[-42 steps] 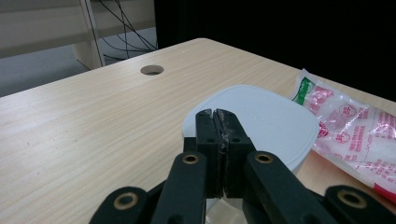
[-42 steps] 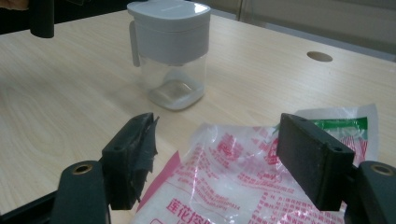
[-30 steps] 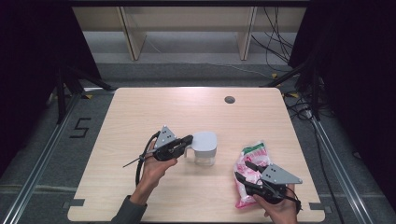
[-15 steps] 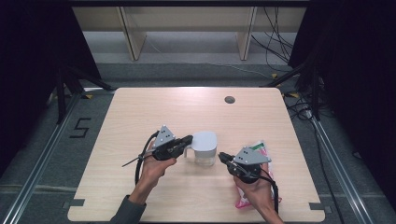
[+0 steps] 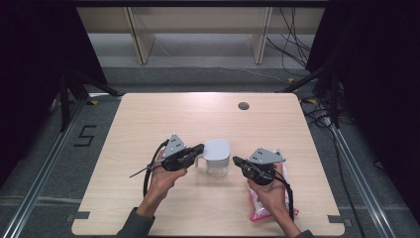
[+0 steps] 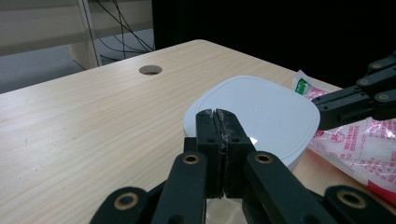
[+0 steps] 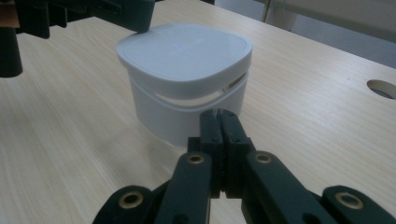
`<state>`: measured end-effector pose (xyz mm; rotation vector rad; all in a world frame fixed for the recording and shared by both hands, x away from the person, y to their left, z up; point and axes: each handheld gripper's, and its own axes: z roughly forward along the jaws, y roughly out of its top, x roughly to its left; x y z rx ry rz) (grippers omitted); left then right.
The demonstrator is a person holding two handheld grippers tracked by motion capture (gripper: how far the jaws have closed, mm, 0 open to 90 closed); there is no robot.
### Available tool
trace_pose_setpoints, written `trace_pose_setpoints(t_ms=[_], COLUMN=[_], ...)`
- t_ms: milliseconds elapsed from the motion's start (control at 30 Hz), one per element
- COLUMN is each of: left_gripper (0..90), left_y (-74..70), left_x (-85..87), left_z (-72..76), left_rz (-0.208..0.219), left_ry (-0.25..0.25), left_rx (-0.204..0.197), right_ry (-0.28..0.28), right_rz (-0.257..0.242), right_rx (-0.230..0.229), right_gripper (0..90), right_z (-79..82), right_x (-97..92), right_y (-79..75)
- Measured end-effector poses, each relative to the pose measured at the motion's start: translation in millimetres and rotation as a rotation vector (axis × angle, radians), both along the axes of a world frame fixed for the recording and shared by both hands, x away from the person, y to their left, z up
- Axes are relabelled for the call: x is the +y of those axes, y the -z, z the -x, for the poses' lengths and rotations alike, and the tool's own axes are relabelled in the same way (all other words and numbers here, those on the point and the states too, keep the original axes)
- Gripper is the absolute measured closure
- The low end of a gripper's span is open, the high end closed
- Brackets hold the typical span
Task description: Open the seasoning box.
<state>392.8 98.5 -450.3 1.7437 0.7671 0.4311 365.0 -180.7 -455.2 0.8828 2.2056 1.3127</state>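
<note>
A white lidded container [image 5: 217, 154] with a clear lower part stands at the table's middle. My left gripper [image 5: 200, 148] is shut, its tips against the container's left side by the handle; in the left gripper view the closed jaws [image 6: 217, 114] meet the lid's [image 6: 261, 112] near edge. My right gripper [image 5: 235, 160] points at the container's right side. Its jaws have just been closing and stand shut with nothing between them [image 7: 219, 114], a short way from the container [image 7: 184, 51]. A pink printed bag [image 5: 260, 206] lies under the right hand.
The wooden table [image 5: 173, 114] has a round cable hole [image 5: 243, 105] at its far right. The pink bag [image 6: 355, 149] lies close beside the container. Dark curtains and floor cables surround the table.
The right gripper has moved left from above the pink bag to the container's right side, and its jaws have closed. The left gripper has stayed at the container.
</note>
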Motion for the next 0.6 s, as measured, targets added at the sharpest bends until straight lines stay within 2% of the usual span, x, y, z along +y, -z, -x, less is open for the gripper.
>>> trace_pose_setpoints(t_ms=[33,67,167,200,267,400,433,533,600], left_gripper=[88.2,88.2,88.2,88.3,88.3,88.4,88.4,88.3,88.3], left_y=[0.3,0.4,0.1,0.3,0.4,0.5,0.5,0.6,0.8], left_x=[0.4,0.9,1.2,1.0,1.4,1.7,1.7,2.1,2.2], left_z=[-0.6,-0.6,-0.2,-0.6,-0.6,-0.6,-0.4,-0.6,-0.7], left_rz=[0.005,0.005,-0.002,0.001,0.002,0.006,0.006,0.01,0.014], left_ry=[0.0,-0.003,0.0,-0.001,0.001,0.003,0.003,0.007,0.008], left_rx=[-0.001,-0.001,-0.005,-0.004,-0.003,-0.001,-0.001,0.0,0.006], right_ry=[-0.002,-0.007,-0.014,-0.007,-0.017,-0.013,-0.025,-0.021,-0.012], right_rz=[-0.007,-0.001,0.004,0.0,0.009,0.015,0.018,0.0,0.012], right_rx=[-0.003,0.019,0.0,0.02,0.013,0.028,0.012,0.008,0.02], right_gripper=[90.0,90.0,90.0,90.0,90.0,90.0,90.0,90.0,90.0], right_z=[-0.8,-0.2,-1.9,-1.4,-2.9,-4.0,-6.5,-8.9,-8.4], right_x=[-0.2,0.0,2.4,5.5,6.2,8.5,7.3,7.5,7.5], right_y=[-0.2,-1.7,-3.1,-3.9,-4.2,-5.3,-5.5,-4.2,-4.1])
